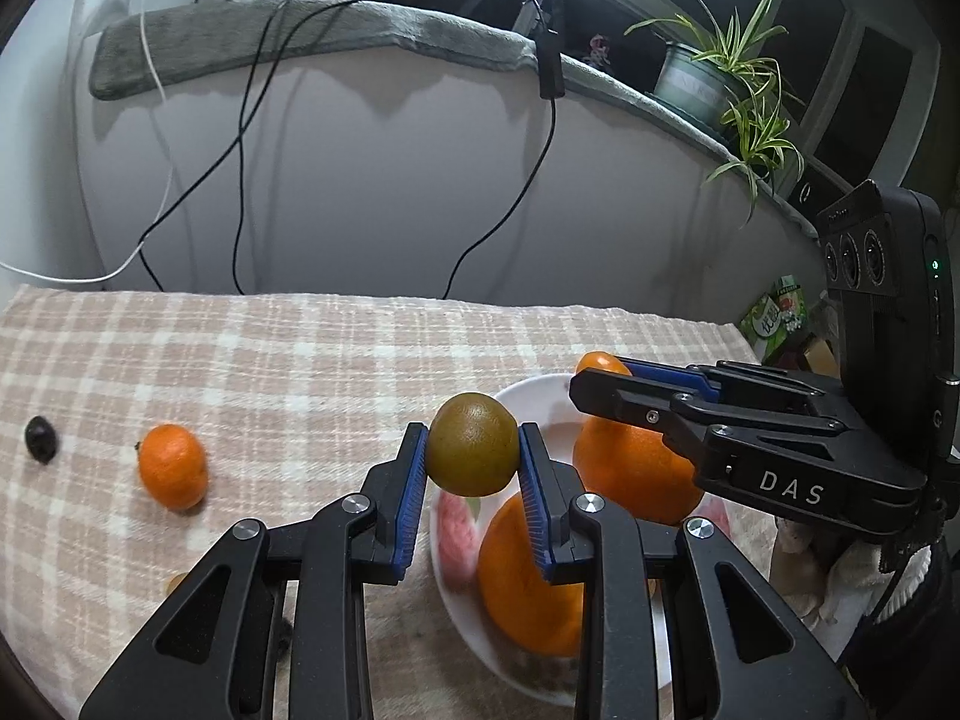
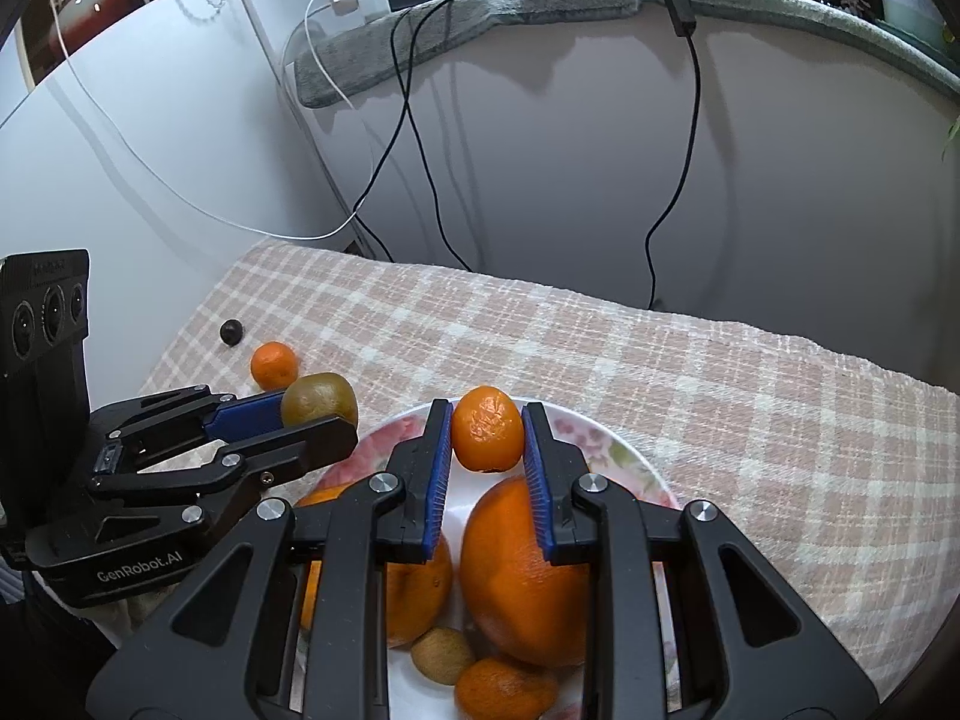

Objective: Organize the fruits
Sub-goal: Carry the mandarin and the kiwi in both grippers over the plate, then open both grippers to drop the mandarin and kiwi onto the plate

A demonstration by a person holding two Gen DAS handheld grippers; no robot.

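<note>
I am clamping my left gripper (image 1: 472,450) on a greenish-brown kiwi (image 1: 472,444), the blue pads pressing both its sides, and holding it in the air over the near-left rim of the flowered plate (image 2: 606,450). I am squeezing my right gripper (image 2: 487,441) on a small wrinkled mandarin (image 2: 487,437), holding it above the far part of that same plate. Beneath my jaws, two big oranges (image 2: 528,570) are sitting on the plate, with a brown fruit (image 2: 445,654) and another small mandarin (image 2: 504,690) lying at its near edge. Farther left, on the checked cloth (image 2: 750,420), a loose mandarin (image 1: 173,467) is lying well apart from the plate, and a small dark fruit (image 1: 41,438) is resting beyond it
</note>
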